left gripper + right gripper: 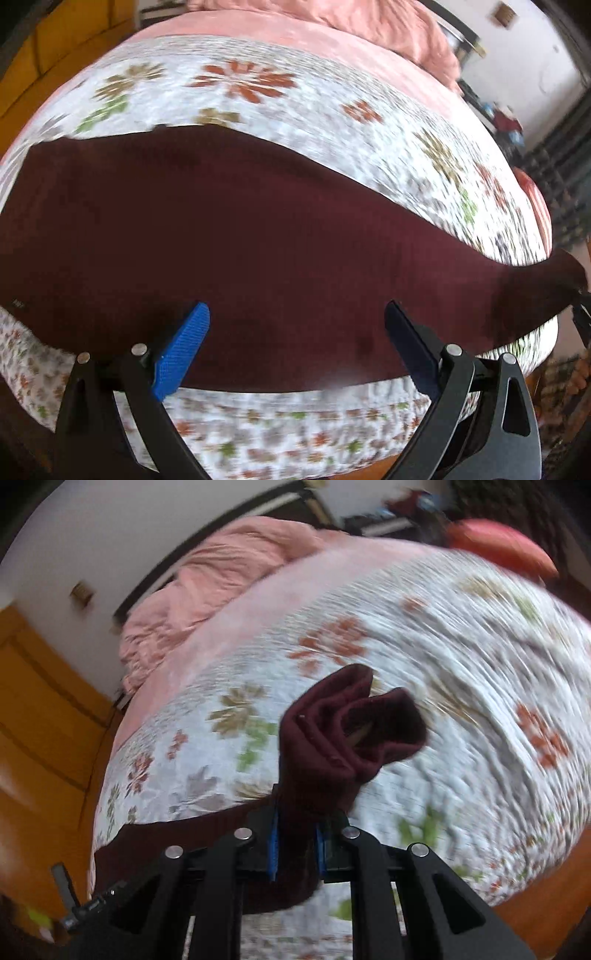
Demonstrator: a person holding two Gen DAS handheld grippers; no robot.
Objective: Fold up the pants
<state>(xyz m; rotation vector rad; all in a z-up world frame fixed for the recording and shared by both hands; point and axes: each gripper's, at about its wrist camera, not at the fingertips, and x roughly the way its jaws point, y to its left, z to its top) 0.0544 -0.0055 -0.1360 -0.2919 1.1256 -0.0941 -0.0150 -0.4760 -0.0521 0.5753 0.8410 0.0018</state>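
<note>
The bed (332,122) carries a white flowered quilt (258,96), and its near edge curves just under the left tongs (295,321), where the quilt drops over the side. Beyond the tongs the quilt lies bare and open up to a pink blanket (332,22) bunched at the far end. A yellow-orange wooden wall panel (44,720) stands off to the left of the right tongs (295,845), apart from the bed.

The maroon pants (240,229) lie flat as a long band running crosswise in front of the left tongs, the long axis going from far left to far right, parallel to the near bed edge. The right-hand end narrows and lifts away toward the frame edge.

The left tongs stand wide apart, blue pad (181,350) on the left, nothing pinched; the cloth lies just ahead of and below the tips.

The right tongs are clamped together on a gathered end of the pants (343,731), which sticks up bunched and folded beyond the tips, raised above the quilt. The rest trails down and to the left beneath the tongs.
</note>
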